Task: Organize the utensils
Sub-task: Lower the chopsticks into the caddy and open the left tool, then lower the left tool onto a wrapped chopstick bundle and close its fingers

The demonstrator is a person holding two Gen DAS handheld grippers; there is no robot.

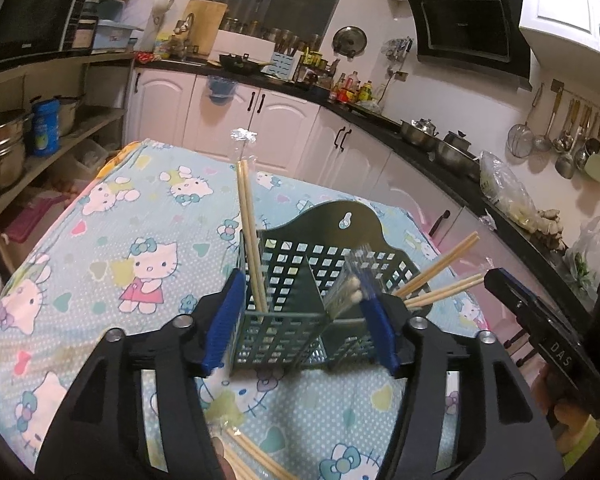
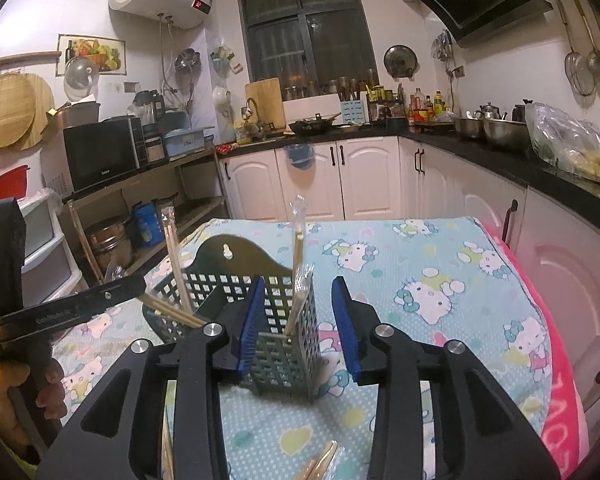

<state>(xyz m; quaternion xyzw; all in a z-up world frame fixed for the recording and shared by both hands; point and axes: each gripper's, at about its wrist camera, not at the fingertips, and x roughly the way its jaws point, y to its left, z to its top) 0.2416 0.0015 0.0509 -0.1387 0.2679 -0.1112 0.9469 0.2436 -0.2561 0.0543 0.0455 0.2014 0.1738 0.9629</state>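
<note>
Standing upright on the cartoon-cat patterned blue tablecloth (image 1: 100, 248): dark green perforated plastic utensil holder (image 1: 300, 280), divided to keep sorts apart; leaning inside, wrapped pale wooden chopsticks (image 1: 250, 232); straddling the holder with jaws parted, gripping nothing, left gripper (image 1: 300, 332); likewise released, right gripper (image 2: 300, 328), flanking the right compartment (image 2: 288, 344); lying loose nearby, awaiting sorting, more wrapped chopsticks (image 2: 320, 460).

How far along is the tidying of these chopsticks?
Partly done. Several chopstick pairs already stand in the green holder. Nothing is in hand: the left hand-held gripper and right hand-held gripper are both open around the holder. Wrapped chopsticks still lie on the tablecloth.
</note>
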